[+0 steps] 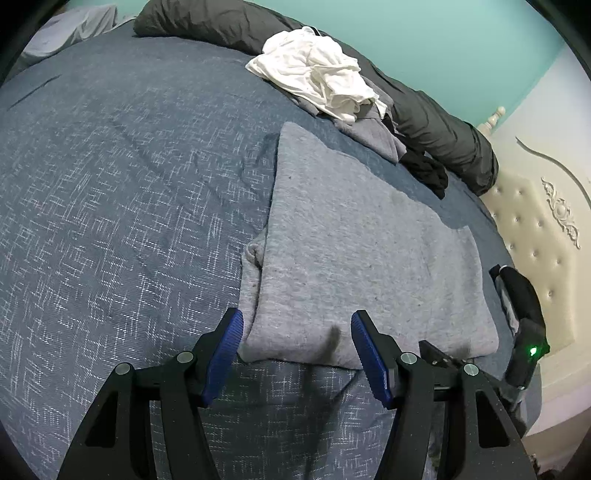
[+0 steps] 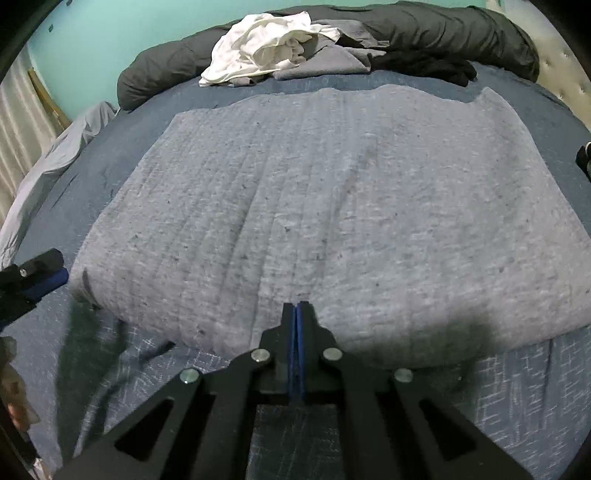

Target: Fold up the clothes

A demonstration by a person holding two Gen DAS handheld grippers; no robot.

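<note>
A: Where is the folded heather-grey knit garment [image 2: 332,221]?

B: Flat on the blue bedspread with the white crosshatch weave [image 1: 110,240], filling the middle of the right wrist view. Its near folded edge lies just ahead of both tools.

A: And the right gripper [image 2: 298,306]?

B: Its blue pads are pressed together at six o'clock, tips over that near edge. Whether any cloth is pinched between them, I cannot tell.

A: The left gripper [image 1: 297,325]?

B: Its ribbed blue fingers [image 1: 231,350] stand apart, with the garment's near left corner showing between them; the pads do not press on it.

A: What else is on the bed?

B: Toward twelve o'clock, a crumpled white garment [image 2: 258,48] sits on a loose grey cloth [image 2: 325,62], beside a rumpled black garment [image 2: 436,70]. A dark charcoal rolled duvet [image 2: 461,29] runs along the far edge. In the left wrist view a cream tufted headboard [image 1: 535,229] shows at three o'clock.
</note>
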